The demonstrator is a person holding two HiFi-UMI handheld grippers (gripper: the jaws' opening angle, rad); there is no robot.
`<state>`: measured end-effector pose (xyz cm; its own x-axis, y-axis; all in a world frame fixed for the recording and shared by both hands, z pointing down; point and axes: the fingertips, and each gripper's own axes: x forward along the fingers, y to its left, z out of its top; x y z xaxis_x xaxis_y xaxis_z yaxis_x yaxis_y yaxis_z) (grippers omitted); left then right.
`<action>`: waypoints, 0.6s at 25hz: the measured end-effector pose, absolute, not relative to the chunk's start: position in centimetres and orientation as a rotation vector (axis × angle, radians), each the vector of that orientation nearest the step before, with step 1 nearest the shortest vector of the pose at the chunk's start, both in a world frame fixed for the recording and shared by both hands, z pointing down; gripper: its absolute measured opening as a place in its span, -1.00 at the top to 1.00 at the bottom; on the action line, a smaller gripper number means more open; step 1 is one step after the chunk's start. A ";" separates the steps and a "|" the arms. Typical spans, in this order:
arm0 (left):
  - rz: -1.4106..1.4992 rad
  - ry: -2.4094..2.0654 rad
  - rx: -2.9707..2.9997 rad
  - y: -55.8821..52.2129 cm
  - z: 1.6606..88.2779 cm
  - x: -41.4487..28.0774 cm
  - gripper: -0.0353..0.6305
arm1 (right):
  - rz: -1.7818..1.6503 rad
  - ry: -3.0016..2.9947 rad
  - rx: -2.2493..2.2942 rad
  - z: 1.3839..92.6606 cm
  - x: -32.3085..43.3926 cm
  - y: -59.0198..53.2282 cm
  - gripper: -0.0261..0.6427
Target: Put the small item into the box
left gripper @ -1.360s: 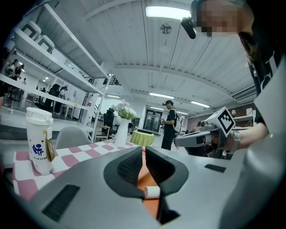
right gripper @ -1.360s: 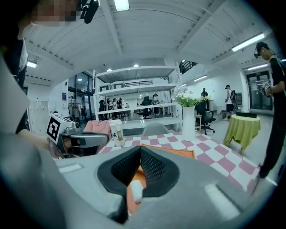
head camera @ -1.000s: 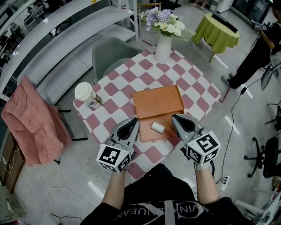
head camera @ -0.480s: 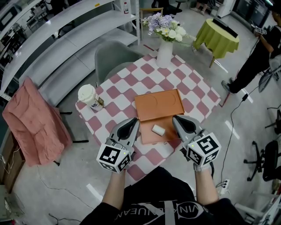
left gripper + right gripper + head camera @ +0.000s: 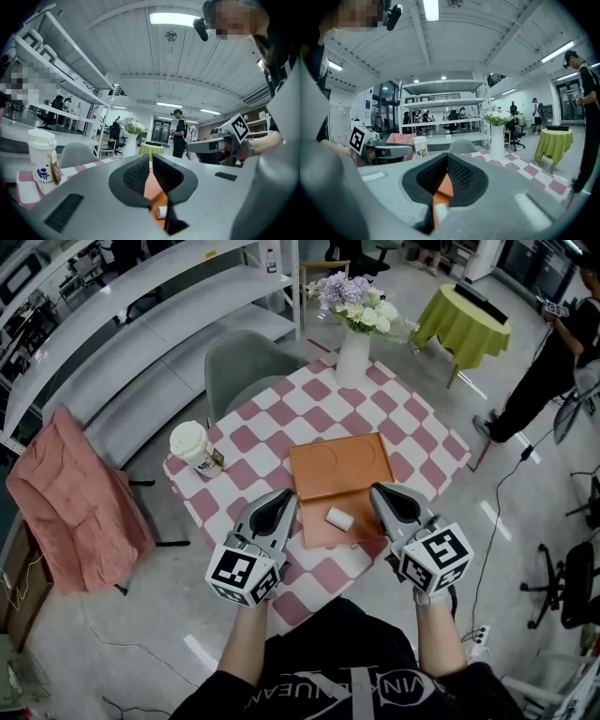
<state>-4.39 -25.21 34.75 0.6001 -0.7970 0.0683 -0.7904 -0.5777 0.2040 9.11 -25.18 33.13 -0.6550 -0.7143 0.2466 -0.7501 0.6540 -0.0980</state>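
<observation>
white small item [image 5: 337, 517] lies flat on the near part of the orange box [image 5: 342, 465], nothing touching it. it sits closer to the box's near edge than to the middle, with bare orange all round it. far part of the box shows a round imprint and has nothing on it. can't tell from the head view whether the part under the item is the tray or a lid.

left gripper [image 5: 289, 498] hangs just off the box's left near edge, right gripper [image 5: 378, 491] at the right near edge, with the item between the two tips and apart from both. right jaws are pressed together and hold nothing. left jaws are drawn together too, at most a sliver at the tips, nothing in them.

box's near edge runs close to the near edge of the pink-and-white checked table [image 5: 281, 418], so little margin on that side. open checks lie left of the box up to the paper cup [image 5: 192, 446] at the table's left corner, and beyond the box up to the white vase [image 5: 353, 357] of flowers at the far corner.

off the table: grey chair [image 5: 246, 362] tucked at the far left edge, pink cloth [image 5: 75, 493] on a seat well to the left, green-draped side table [image 5: 464, 317] and a standing person [image 5: 553, 362] well to the right.
</observation>
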 end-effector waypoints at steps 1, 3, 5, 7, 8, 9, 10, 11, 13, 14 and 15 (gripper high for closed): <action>-0.045 -1.316 2.616 -25.2 34.7 -4.4 0.82 | 0.280 -2.685 1.203 33.1 9.1 -25.2 0.90; -0.045 -1.317 2.619 -25.2 34.7 -4.4 0.82 | 0.269 -2.690 1.199 32.8 9.0 -25.2 0.90; -0.046 -1.316 2.621 -25.2 34.6 -4.4 0.82 | 0.265 -2.691 1.203 32.7 9.0 -25.2 0.90; -0.048 -1.316 2.622 -25.2 34.5 -4.5 0.82 | 0.264 -2.689 1.212 32.6 9.0 -25.2 0.90; -0.050 -1.317 2.623 -25.2 34.5 -4.5 0.82 | 0.263 -2.688 1.216 32.6 9.0 -25.2 0.90; -0.052 -1.318 2.624 -25.3 34.4 -4.6 0.82 | 0.260 -2.689 1.216 32.5 9.0 -25.3 0.90; -0.053 -1.320 2.624 -25.3 34.3 -4.6 0.82 | 0.255 -2.691 1.213 32.4 8.9 -25.3 0.90; -0.054 -1.322 2.625 -25.3 34.3 -4.6 0.82 | 0.248 -2.695 1.207 32.3 8.8 -25.3 0.90; -0.056 -1.323 2.627 -25.4 34.1 -4.7 0.82 | 0.237 -2.698 1.201 32.1 8.7 -25.4 0.90; -0.058 -1.323 2.629 -25.4 34.1 -4.7 0.82 | 0.235 -2.697 1.201 32.0 8.7 -25.4 0.90; -0.059 -1.323 2.631 -25.4 34.0 -4.8 0.82 | 0.234 -2.696 1.202 32.0 8.7 -25.4 0.90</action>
